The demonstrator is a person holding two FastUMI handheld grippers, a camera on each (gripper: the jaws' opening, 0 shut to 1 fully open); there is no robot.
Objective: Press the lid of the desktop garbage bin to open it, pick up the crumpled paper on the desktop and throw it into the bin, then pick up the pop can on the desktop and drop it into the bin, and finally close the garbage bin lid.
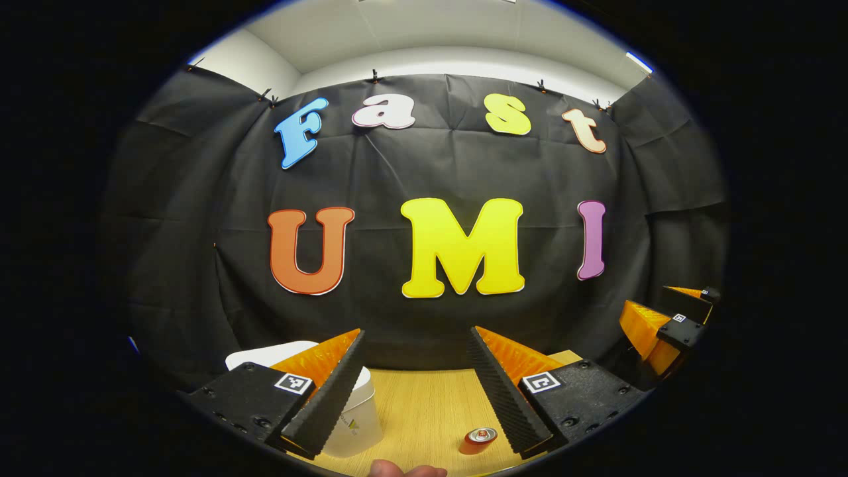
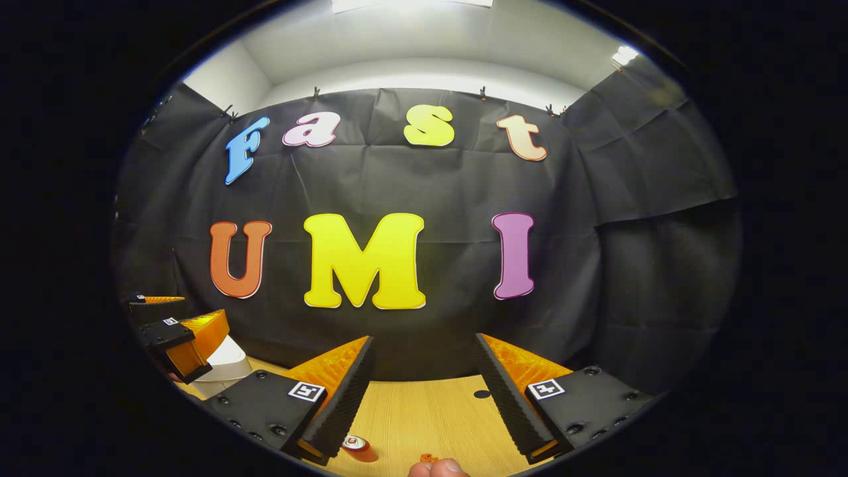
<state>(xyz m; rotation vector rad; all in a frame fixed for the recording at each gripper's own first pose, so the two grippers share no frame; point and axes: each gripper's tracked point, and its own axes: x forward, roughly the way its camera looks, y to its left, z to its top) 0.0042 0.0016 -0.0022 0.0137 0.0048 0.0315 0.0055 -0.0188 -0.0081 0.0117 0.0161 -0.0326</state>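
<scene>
Work looks barely begun, judging by both hand-held grippers, left [image 1: 417,384] and right [image 2: 424,391], hovering wide open and empty over the pale wooden surface [image 1: 424,404], the white lidded plastic bin [image 1: 354,424] at seven o'clock apparently closed, the red pop can [image 1: 479,438] at five lying loose.

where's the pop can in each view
Left gripper view: pop can low, right of centre, on the wooden desktop beside the right finger.
Right gripper view: low, left of centre, beside the left finger.
Shared landmark: the white bin, left of the can in both.
</scene>
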